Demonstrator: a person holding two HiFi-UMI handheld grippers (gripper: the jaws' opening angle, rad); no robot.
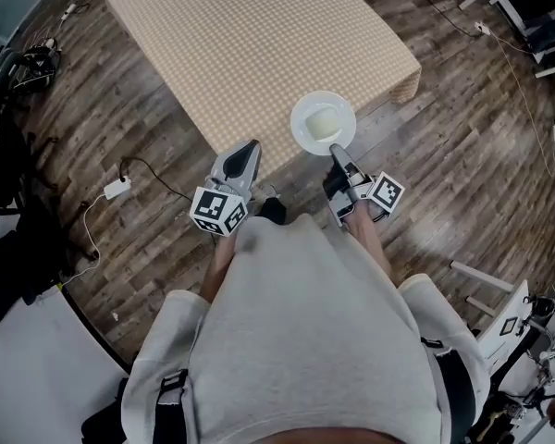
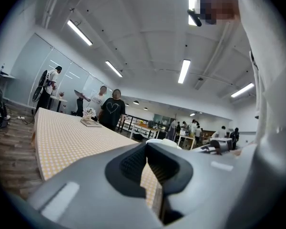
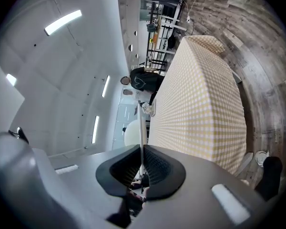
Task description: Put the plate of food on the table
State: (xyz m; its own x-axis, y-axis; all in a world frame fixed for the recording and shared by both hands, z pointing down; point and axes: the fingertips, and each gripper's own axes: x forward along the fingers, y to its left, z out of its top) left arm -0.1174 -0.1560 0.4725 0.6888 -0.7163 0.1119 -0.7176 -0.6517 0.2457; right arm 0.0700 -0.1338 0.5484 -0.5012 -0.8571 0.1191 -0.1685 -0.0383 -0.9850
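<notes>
the round white plate of food (image 1: 301, 109) is being pinched by its near rim in the right gripper (image 1: 337, 153) at the edge of the yellow checked table (image 1: 259, 44). the left gripper (image 1: 243, 163) is being held closed, empty. the plate is being judged stiff, breakable, tippy.

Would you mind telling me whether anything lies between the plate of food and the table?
Nothing visible does. The plate, gripped at its rim by the right tongs, hangs at the near edge of the table, with no object on the cloth nearby.
</notes>
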